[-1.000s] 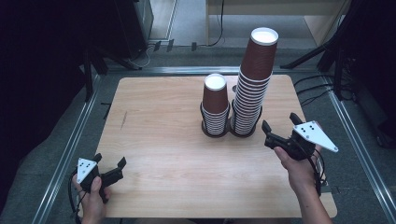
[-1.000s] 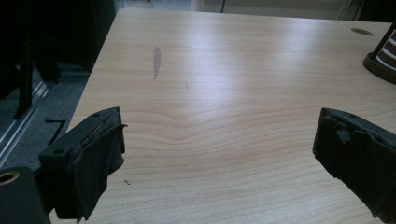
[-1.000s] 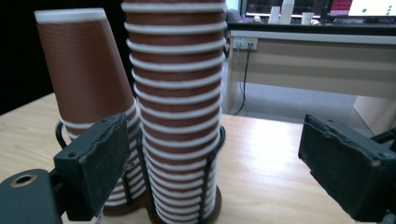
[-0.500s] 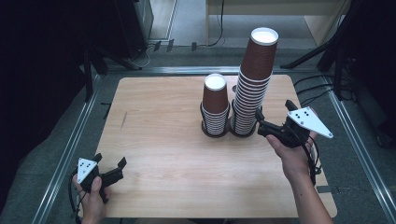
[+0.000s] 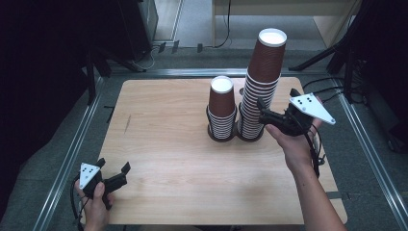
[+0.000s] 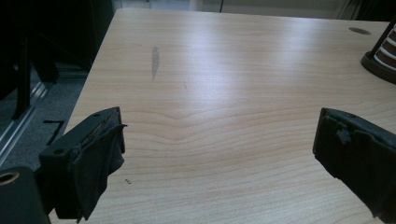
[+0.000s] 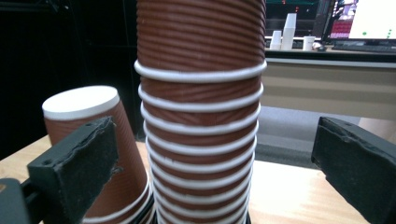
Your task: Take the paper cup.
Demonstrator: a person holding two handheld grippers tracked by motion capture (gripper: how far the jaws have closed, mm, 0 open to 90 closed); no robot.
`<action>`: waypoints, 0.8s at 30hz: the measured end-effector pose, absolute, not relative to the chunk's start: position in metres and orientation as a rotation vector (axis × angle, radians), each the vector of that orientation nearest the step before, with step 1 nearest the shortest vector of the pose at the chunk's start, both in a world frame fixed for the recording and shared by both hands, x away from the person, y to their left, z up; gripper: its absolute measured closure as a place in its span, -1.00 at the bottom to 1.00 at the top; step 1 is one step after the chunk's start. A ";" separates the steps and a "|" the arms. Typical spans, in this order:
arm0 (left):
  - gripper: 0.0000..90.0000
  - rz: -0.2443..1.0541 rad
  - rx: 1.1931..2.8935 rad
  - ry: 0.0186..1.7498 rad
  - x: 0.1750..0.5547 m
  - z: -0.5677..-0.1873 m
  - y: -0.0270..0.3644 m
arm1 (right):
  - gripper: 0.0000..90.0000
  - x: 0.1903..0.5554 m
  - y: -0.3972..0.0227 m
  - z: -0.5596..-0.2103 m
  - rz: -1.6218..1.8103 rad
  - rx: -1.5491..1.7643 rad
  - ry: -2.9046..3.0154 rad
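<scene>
Two stacks of upside-down brown paper cups stand on the wooden table (image 5: 168,139). The tall stack (image 5: 260,91) is at the right, the short stack (image 5: 222,109) just left of it. My right gripper (image 5: 263,111) is open, its jaws level with the tall stack's lower half and close to its right side. In the right gripper view the tall stack (image 7: 201,112) rises between the open jaws, the short stack (image 7: 100,144) to its left. My left gripper (image 5: 115,174) is open near the table's front left corner, nothing between its fingers.
Each stack stands in a dark round base (image 6: 379,63). A metal rail (image 5: 72,149) runs along the table's left side and another along the right. Cables (image 5: 317,82) lie behind the right hand. A faint grey smear (image 6: 155,58) marks the wood.
My right gripper has moved up and left, from out beside the table's right edge to right against the tall stack. The left gripper has stayed where it was.
</scene>
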State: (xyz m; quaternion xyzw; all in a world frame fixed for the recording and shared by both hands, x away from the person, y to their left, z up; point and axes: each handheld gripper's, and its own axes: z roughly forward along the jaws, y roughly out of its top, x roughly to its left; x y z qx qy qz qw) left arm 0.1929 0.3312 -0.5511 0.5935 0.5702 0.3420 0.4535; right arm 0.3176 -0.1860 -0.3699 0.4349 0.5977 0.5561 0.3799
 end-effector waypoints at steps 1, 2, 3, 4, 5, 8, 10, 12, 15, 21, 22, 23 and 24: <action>-0.94 0.844 1.465 1.408 0.193 -0.551 0.331 | -0.99 0.319 -0.185 -0.368 1.420 1.107 1.519; -0.94 0.844 1.465 1.407 0.193 -0.551 0.331 | -0.99 0.320 -0.184 -0.367 1.419 1.107 1.515; -0.94 0.843 1.466 1.407 0.193 -0.551 0.331 | -0.99 0.321 -0.184 -0.366 1.420 1.109 1.510; -0.94 0.842 1.466 1.407 0.193 -0.551 0.331 | -1.00 0.323 -0.183 -0.365 1.419 1.106 1.509; -0.94 0.842 1.466 1.407 0.193 -0.551 0.331 | -1.00 0.324 -0.182 -0.364 1.415 1.103 1.508; -0.94 0.841 1.467 1.405 0.193 -0.551 0.331 | -1.00 0.328 -0.180 -0.362 1.417 1.104 1.503; -0.94 0.840 1.467 1.405 0.193 -0.551 0.331 | -1.00 0.331 -0.179 -0.361 1.419 1.105 1.498; -0.94 0.837 1.465 1.405 0.193 -0.551 0.331 | -1.00 0.335 -0.177 -0.358 1.424 1.106 1.496; -0.94 0.836 1.469 1.405 0.193 -0.551 0.332 | -1.00 0.337 -0.174 -0.356 1.425 1.104 1.494; -0.94 0.830 1.469 1.403 0.193 -0.551 0.332 | -1.00 0.343 -0.167 -0.350 1.421 1.090 1.489; -0.94 0.830 1.469 1.402 0.193 -0.551 0.332 | -1.00 0.344 -0.166 -0.349 1.418 1.088 1.486; -0.94 0.831 1.468 1.402 0.193 -0.551 0.332 | -1.00 0.347 -0.164 -0.347 1.416 1.090 1.482; -0.94 0.831 1.468 1.403 0.193 -0.551 0.332 | -1.00 0.347 -0.164 -0.347 1.416 1.090 1.482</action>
